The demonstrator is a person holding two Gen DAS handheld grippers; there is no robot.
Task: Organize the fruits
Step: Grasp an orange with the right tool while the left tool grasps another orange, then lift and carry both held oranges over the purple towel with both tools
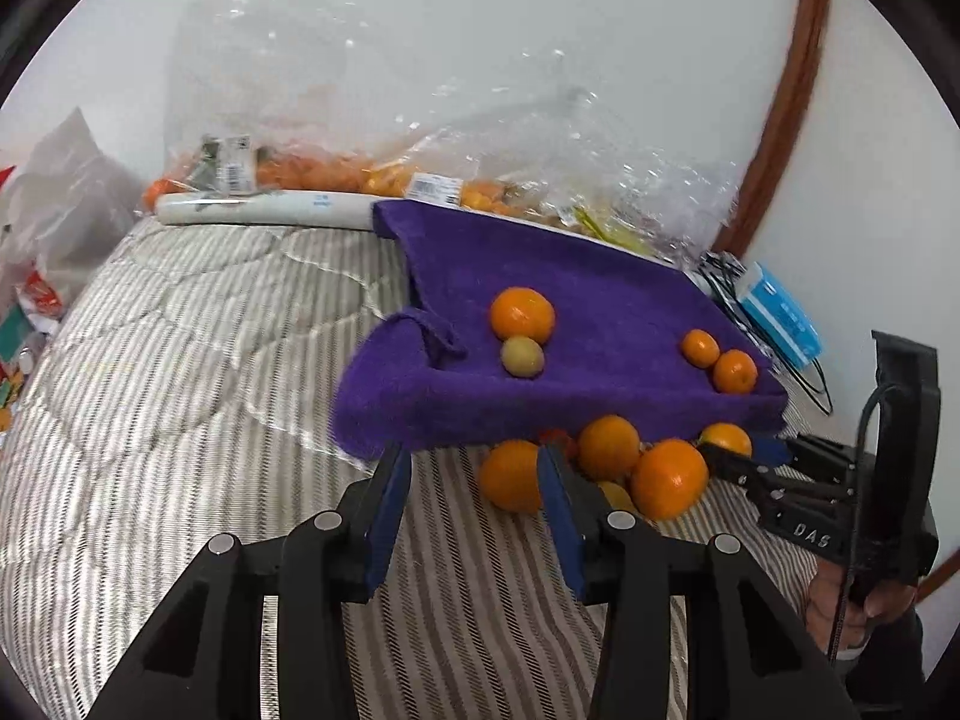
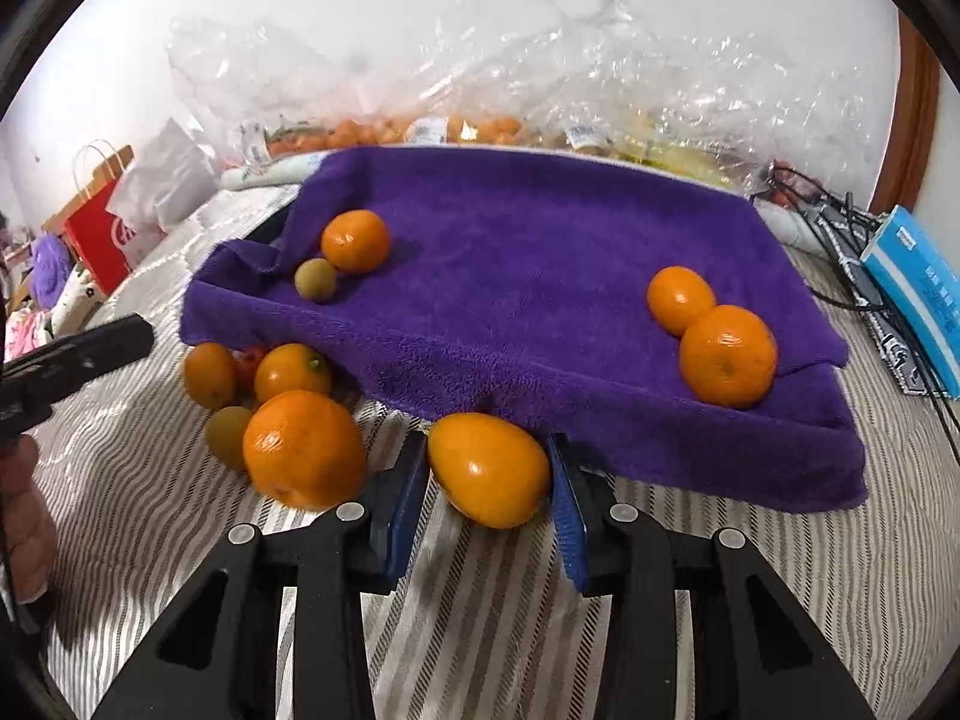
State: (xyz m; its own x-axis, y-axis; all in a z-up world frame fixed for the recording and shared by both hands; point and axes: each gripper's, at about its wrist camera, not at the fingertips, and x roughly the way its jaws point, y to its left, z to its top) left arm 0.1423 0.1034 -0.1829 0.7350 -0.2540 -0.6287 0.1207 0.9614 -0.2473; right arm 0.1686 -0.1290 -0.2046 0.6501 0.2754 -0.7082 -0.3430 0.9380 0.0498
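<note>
- Right claw (image 2: 489,483) straddles an oval orange (image 2: 487,468) on the striped bed (image 2: 480,612), just in front of the purple towel (image 2: 510,252); blue pads (image 2: 403,516) flank the fruit, full clamping not certain.
- Left claw (image 1: 474,474) apart and empty, near the loose fruit pile (image 1: 606,468) at the towel's front edge.
- Best squeezed gently at the widest part, since smooth round skin probably slips.
- Lift straight up to clear the raised towel edge.
- Set down beside the two small oranges (image 2: 708,324) on the towel, likely sorted by kind.
- Keep clear of the big orange (image 2: 303,450) alongside; a nudge could roll it.
</note>
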